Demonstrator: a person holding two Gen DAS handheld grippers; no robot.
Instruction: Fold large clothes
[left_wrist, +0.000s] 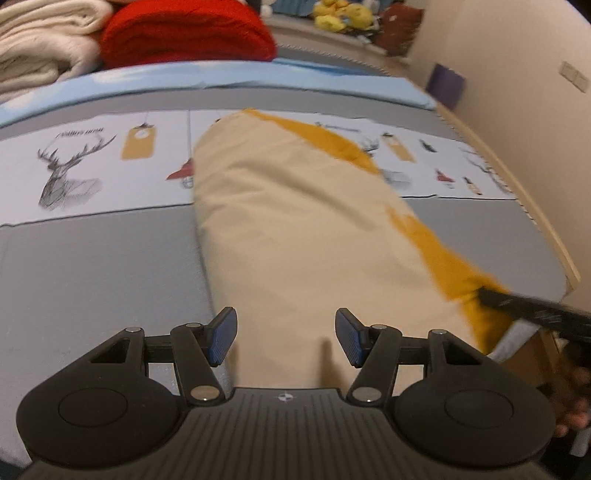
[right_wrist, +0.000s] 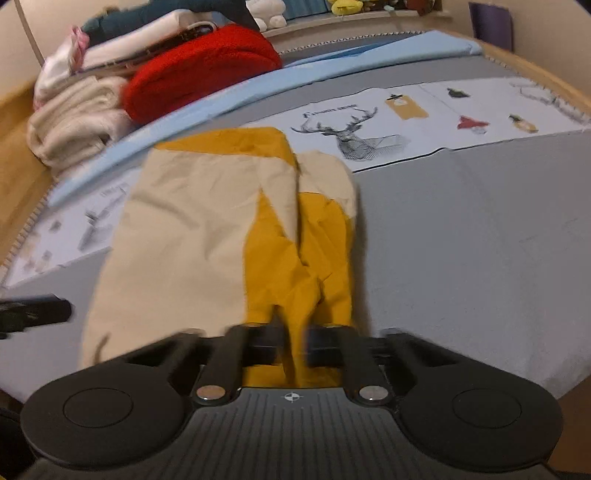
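The garment (right_wrist: 192, 229) is beige with mustard-yellow parts and lies on the grey bed cover (right_wrist: 461, 240), its far end over the printed strip with the deer drawing (right_wrist: 354, 136). I cannot say what kind of garment it is. It is already narrow and long, with one side laid over the other, so I judge that the first lengthwise fold is done. It is still long, so I think the fold across its length is left, and then the smoothing.

My right claw (right_wrist: 291, 347) is closed on the near yellow edge of the garment, and the cloth passes between its fingers. My left claw (left_wrist: 286, 338) stands wide above the near beige end, on the side away from the deer's antlers in the right wrist view, and its blue pads (left_wrist: 223, 336) hold nothing. I judge that it must still take its corner before both ends can be carried toward the deer drawing.

Beyond the deer drawing, past a light blue sheet (right_wrist: 258, 99), lie a red fleece bundle (right_wrist: 199, 70) and a pile of cream folded blankets (right_wrist: 77, 114).
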